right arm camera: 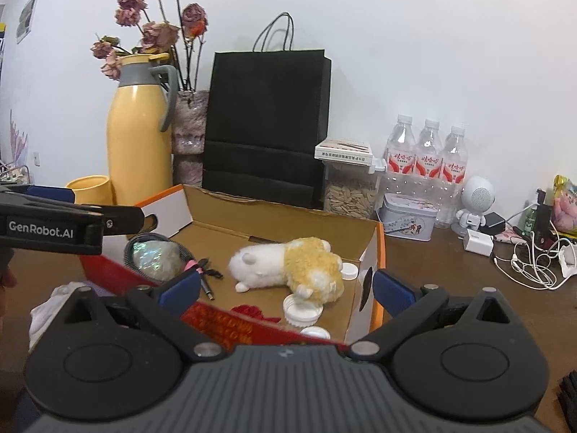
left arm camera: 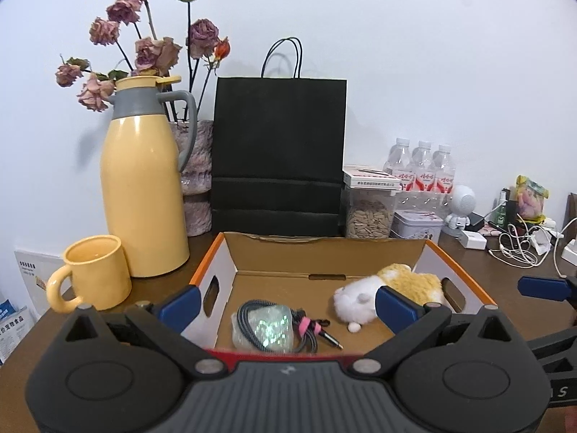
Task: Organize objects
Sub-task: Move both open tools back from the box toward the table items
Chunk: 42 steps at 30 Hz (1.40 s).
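Both claws hover at the near edge of the open cardboard box (left arm camera: 326, 252) on the counter (right arm camera: 432, 252), and each stands with its jaws spread wide and nothing between them: the left claw (left arm camera: 286, 305) over the box's left half, the right claw (right arm camera: 286, 288) over its right half. The task's things already lie inside the box, so the step in hand is judged to be either fetching a further item or tidying the contents. To do it well, keep each claw on its own side so the two do not cross, lower vertically past the red near wall (right arm camera: 223, 328), and close on a soft body at its middle, not its edge. Count, inside the box: one plush toy (right arm camera: 288, 263), lying on its side; one coiled cable (left arm camera: 306, 332) bound with a pink tie; one iridescent wrapped item (left arm camera: 267, 332) touching the cable; three white bottle caps (right arm camera: 302, 310) beside the plush toy. Behind the box: three water bottles (right arm camera: 427, 155), one yellow jug (left arm camera: 142, 195), one yellow mug (left arm camera: 95, 276), one black paper bag (left arm camera: 277, 155).
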Each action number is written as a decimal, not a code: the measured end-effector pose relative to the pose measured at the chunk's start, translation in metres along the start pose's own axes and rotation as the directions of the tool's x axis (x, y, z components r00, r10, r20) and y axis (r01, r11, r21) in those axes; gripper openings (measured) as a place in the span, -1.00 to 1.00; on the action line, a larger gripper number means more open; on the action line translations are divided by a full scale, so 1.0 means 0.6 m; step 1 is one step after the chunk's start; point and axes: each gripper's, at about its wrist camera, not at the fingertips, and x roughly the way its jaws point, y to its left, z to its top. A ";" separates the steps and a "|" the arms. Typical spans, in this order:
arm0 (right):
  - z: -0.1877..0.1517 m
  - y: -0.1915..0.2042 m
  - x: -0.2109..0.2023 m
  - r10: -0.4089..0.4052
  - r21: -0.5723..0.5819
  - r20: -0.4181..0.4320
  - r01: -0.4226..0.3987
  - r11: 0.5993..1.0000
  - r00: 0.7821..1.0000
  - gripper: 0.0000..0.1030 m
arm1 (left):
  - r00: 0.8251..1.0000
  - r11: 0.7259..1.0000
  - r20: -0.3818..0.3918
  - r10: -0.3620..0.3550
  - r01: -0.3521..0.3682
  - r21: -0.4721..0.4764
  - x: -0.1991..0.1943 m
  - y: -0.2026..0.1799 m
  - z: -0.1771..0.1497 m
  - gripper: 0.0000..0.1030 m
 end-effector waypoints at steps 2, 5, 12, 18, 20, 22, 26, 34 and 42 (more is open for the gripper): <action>-0.006 0.005 -0.014 0.005 0.001 0.006 -0.005 1.000 1.000 1.00 | 1.000 1.000 0.003 -0.003 0.003 -0.003 -0.020 -0.001 -0.009 1.00; -0.016 0.011 -0.036 0.009 0.010 0.007 -0.009 1.000 1.000 1.00 | 1.000 1.000 -0.004 -0.001 0.001 -0.001 -0.044 -0.001 -0.023 1.00; -0.049 0.019 -0.086 0.010 0.037 -0.003 -0.010 0.999 1.000 1.00 | 0.998 1.000 -0.057 0.012 -0.013 -0.012 -0.088 0.002 -0.054 1.00; -0.078 0.024 -0.119 0.015 0.044 -0.029 -0.013 0.999 0.999 1.00 | 0.993 0.999 -0.109 0.038 -0.039 -0.001 -0.129 0.004 -0.087 1.00; -0.087 0.027 -0.131 0.016 0.042 -0.039 -0.014 0.999 0.999 1.00 | 0.990 0.999 -0.131 0.042 -0.043 -0.001 -0.141 0.007 -0.097 1.00; -0.095 0.028 -0.139 0.016 0.040 -0.046 -0.014 0.999 0.999 1.00 | 0.987 0.999 -0.151 0.046 -0.047 -0.003 -0.151 0.008 -0.108 1.00; -0.114 0.030 -0.149 0.021 0.038 -0.077 -0.018 0.999 0.997 1.00 | 0.979 0.999 -0.197 0.051 -0.052 0.000 -0.164 0.004 -0.129 1.00; -0.149 0.027 -0.160 0.012 0.000 -0.128 -0.013 1.000 0.992 1.00 | 0.945 0.998 -0.326 0.014 -0.032 -0.048 -0.156 -0.029 -0.156 1.00; -0.160 0.000 -0.157 -0.023 0.025 -0.141 0.027 0.999 0.990 1.00 | 0.897 0.993 -0.441 0.038 -0.085 -0.087 -0.121 -0.064 -0.181 1.00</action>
